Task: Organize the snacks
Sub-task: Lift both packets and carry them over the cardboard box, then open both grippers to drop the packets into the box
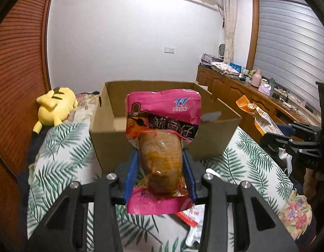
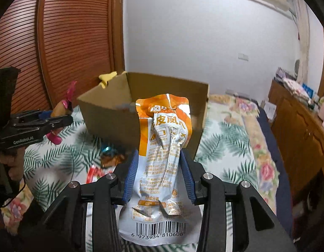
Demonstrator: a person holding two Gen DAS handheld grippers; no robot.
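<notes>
My left gripper (image 1: 160,159) is shut on a pink snack packet (image 1: 162,134) with a pirate-fish picture, its blue pads pressing both sides. It hangs above the bed, in front of an open cardboard box (image 1: 111,134). My right gripper (image 2: 160,157) is shut on an orange-and-white snack pouch (image 2: 164,157) with a barcode at its bottom, also held before the cardboard box (image 2: 111,121). Each view shows the other gripper at its edge: the right gripper (image 1: 265,138) with the orange pouch (image 1: 260,117), the left gripper (image 2: 69,119) with the pink packet (image 2: 67,100).
The box stands on a bed with a palm-leaf cover (image 1: 63,157). More snack packets lie on the cover near me, red-white ones (image 1: 189,216) (image 2: 94,174) and an orange one (image 2: 111,159). A yellow plush toy (image 1: 54,107) lies left of the box. A wooden cabinet (image 1: 246,96) runs along the right.
</notes>
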